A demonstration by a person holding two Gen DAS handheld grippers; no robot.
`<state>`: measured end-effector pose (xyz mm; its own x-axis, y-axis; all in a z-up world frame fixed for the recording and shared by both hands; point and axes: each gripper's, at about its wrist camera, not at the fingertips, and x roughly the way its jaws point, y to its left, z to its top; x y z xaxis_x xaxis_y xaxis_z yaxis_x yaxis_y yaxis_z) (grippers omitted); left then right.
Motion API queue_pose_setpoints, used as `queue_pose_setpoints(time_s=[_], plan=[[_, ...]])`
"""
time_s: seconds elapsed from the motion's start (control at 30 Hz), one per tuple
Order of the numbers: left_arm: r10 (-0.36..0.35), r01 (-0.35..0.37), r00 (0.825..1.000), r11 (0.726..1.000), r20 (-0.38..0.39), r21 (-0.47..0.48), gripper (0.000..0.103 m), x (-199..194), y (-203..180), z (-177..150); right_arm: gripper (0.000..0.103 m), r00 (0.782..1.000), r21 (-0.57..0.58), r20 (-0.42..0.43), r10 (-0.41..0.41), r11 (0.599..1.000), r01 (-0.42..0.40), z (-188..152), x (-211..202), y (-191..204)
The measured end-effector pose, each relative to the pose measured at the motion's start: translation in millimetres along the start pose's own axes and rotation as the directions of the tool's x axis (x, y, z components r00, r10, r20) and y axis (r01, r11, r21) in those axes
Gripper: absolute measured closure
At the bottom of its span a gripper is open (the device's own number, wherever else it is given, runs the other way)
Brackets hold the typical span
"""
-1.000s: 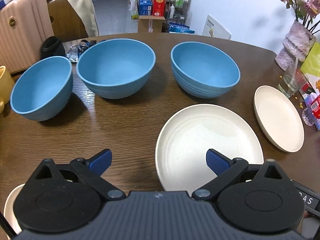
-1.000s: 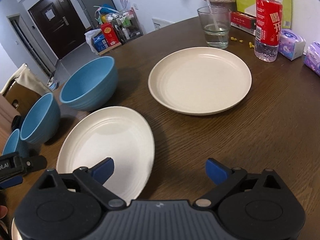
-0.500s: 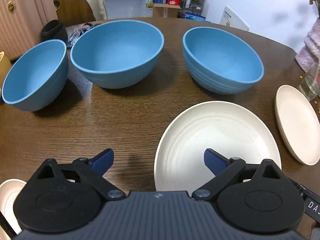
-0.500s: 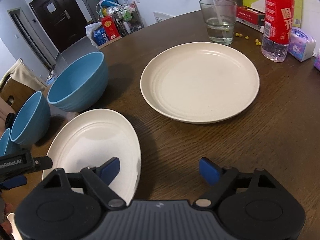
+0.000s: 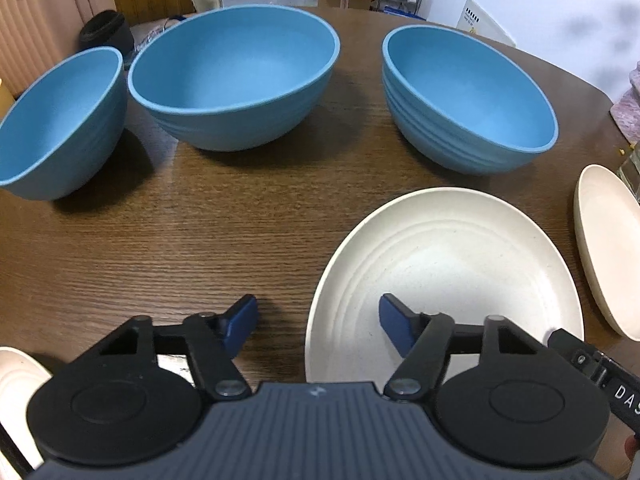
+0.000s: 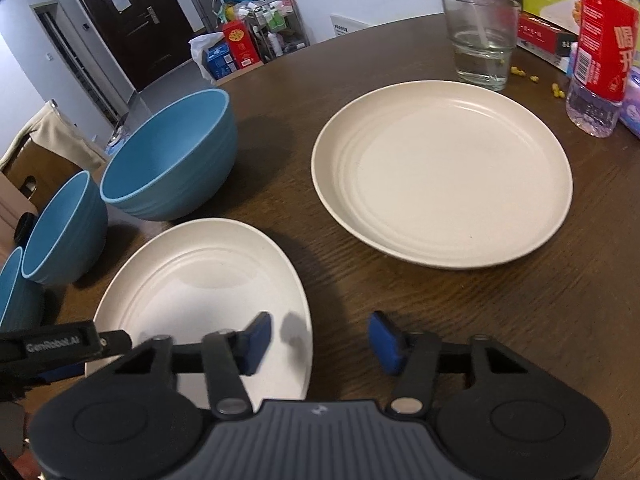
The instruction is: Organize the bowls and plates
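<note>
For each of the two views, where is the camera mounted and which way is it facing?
Left wrist: on the left gripper, angled down across the table at three blue bowls and the near plate; its own fingers straddle that plate's left rim, and the right gripper's edge shows at right.
Right wrist: on the right gripper, angled down at the far plate, glass and bottle; its fingers straddle the near plate's right rim.
Shared: both plates and all three bowls.
</note>
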<state>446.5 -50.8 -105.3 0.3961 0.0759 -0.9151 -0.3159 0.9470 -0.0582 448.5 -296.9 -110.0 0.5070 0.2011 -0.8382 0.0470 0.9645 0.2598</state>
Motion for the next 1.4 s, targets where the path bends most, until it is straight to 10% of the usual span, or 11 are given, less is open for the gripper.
queue_pose_setpoints(time_s=[0.23, 0.43, 1.4], plan=[[-0.004, 0.004, 1.000, 1.000, 0.010, -0.001, 0.045, 1.8, -1.1, 3.5, 0.083, 1.000, -0.014, -0.013, 0.021, 1.000, -0.022, 4.2, 4.3, 1.6], [-0.057, 0.057, 0.998, 0.998, 0.018, 0.008, 0.073, 0.3, -3.2, 6.9, 0.091, 0.998, -0.009, -0.021, 0.057, 0.998, -0.057, 2.8, 6.4, 3.2], [-0.061, 0.057, 0.995, 0.997, 0.074, 0.055, 0.077, -16.8, -10.5, -4.0, 0.095, 0.996, -0.006, 0.029, 0.085, 0.996, -0.084, -5.4, -2.9, -4.4]])
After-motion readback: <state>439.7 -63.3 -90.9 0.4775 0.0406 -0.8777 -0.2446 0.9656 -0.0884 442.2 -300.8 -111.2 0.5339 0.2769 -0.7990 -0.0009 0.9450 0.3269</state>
